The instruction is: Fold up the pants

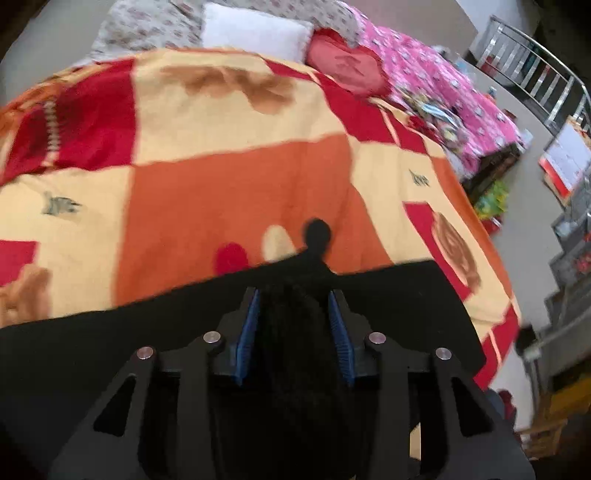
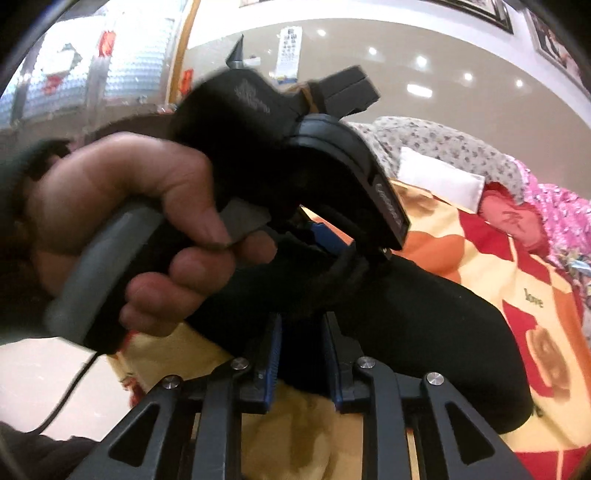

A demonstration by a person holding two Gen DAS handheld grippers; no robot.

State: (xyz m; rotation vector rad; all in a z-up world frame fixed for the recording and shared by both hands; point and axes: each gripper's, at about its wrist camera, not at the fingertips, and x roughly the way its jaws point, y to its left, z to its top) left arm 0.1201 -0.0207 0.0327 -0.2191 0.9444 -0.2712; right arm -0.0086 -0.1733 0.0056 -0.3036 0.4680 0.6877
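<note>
The black pants (image 1: pixel 388 295) lie stretched across the near edge of a bed blanket (image 1: pixel 221 166). My left gripper (image 1: pixel 294 295) is shut on a bunched fold of the pants between its blue pads. In the right wrist view the pants (image 2: pixel 443 325) run from lower right up to the left gripper's body (image 2: pixel 280 147), held in a hand (image 2: pixel 122 206). My right gripper (image 2: pixel 301 321) is shut on the pants fabric just below the left gripper.
The blanket (image 2: pixel 480 266) has orange, red and cream squares. A white pillow (image 1: pixel 255 31), a red heart cushion (image 1: pixel 343 62) and a pink quilt (image 1: pixel 443 88) lie at the far end. A metal railing (image 1: pixel 535 74) and shelves (image 1: pixel 572 240) stand to the right.
</note>
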